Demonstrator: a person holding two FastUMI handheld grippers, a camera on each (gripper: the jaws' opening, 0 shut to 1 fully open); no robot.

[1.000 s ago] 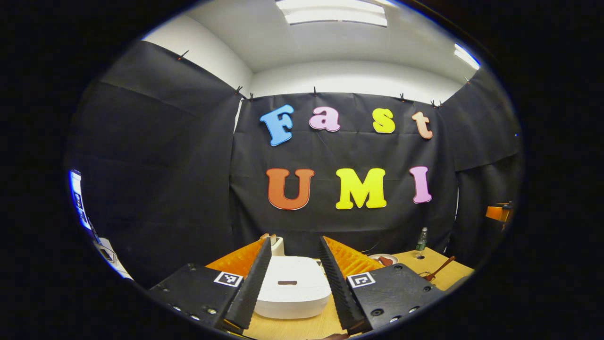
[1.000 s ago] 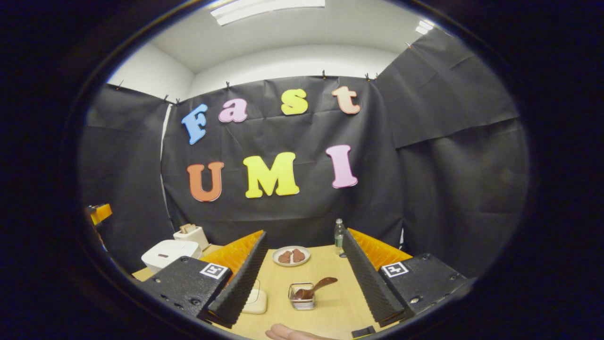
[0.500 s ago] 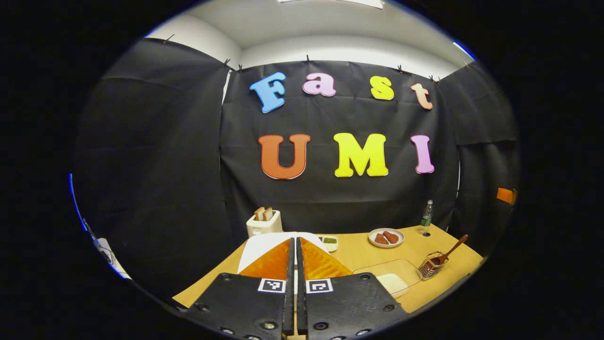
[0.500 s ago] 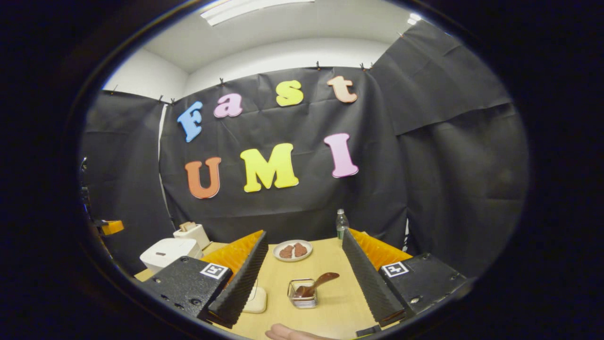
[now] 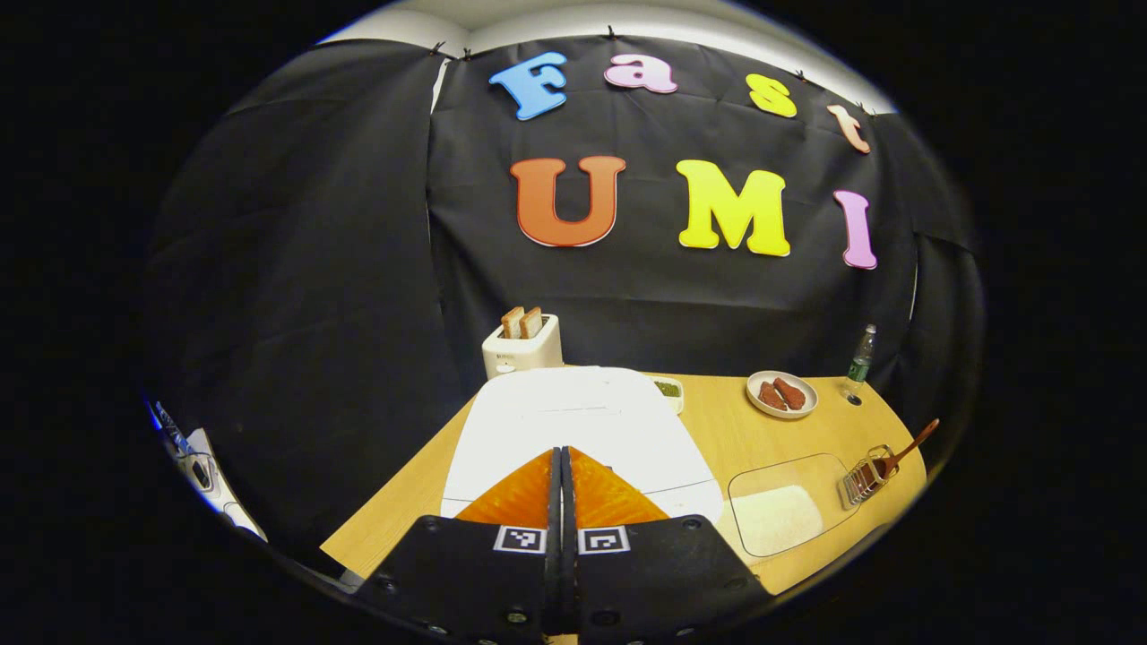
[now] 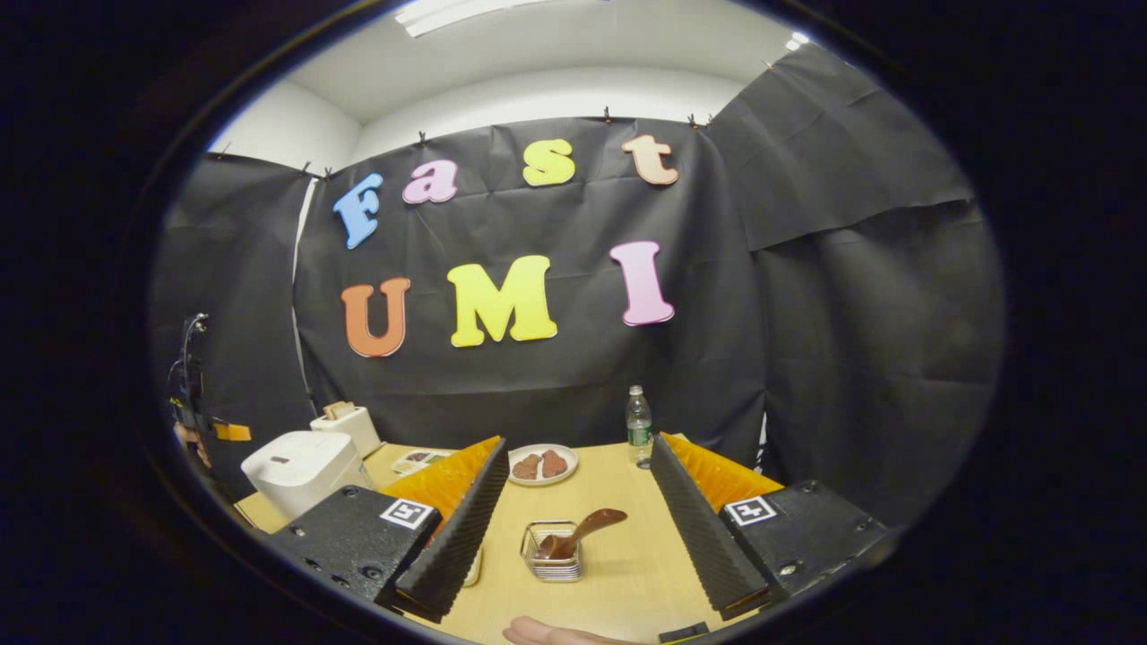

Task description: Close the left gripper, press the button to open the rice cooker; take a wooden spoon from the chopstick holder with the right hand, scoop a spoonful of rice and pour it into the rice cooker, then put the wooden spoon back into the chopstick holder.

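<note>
Rice cooker [image 5: 582,430], white, boxy and lid down, sits at the left end of our light wooden tabletop [image 5: 717,430], and we see it largest in the left gripper view. Right of it lies a clear shallow tray of white rice [image 5: 780,515], then a small wire chopstick holder [image 6: 553,553] with a brown wooden spoon [image 6: 582,528] leaning out of it. Farther back sit a white plate with two brown pieces [image 6: 542,464] and a clear plastic bottle [image 6: 638,428]. Our left hand-held gripper [image 5: 563,466] has its fingers pressed together above the cooker's front edge; we cannot tell if it touches. Our right hand-held gripper [image 6: 578,528] is spread wide, holding nothing, with bare tabletop between it and the holder.
</note>
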